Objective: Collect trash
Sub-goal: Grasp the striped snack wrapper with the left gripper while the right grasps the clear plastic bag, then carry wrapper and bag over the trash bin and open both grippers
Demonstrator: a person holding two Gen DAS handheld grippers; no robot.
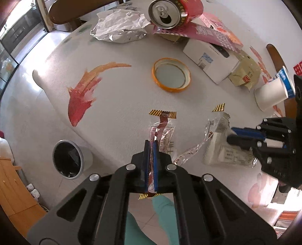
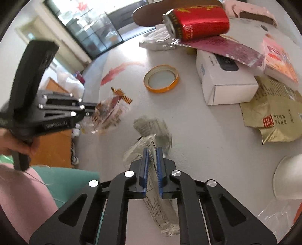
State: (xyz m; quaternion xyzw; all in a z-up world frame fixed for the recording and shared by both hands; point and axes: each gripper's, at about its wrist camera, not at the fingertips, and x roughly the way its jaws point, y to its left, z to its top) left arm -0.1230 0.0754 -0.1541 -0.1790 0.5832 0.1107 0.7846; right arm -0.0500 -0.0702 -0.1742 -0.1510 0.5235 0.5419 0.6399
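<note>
My left gripper (image 1: 151, 144) points down at the white table (image 1: 122, 105) and is shut on a clear snack wrapper with red print and striped yellow-black ends (image 1: 163, 126). The right wrist view shows the same wrapper (image 2: 110, 113) bunched at the left gripper (image 2: 89, 111). My right gripper (image 2: 152, 150) is shut on a clear-and-white wrapper with printed text (image 2: 149, 124), which runs back between its blue pads. In the left wrist view, the right gripper (image 1: 233, 135) comes in from the right onto that wrapper (image 1: 224, 152).
Further back on the table lie an orange lid (image 1: 170, 75), a white box (image 1: 209, 60), a red can (image 1: 166, 13), a crumpled foil bag (image 1: 117, 26), pink packaging (image 1: 207, 32), a gold bag (image 2: 273, 113) and a paper cup (image 1: 270, 94). A black-lined bin (image 1: 68, 159) stands on the floor, left.
</note>
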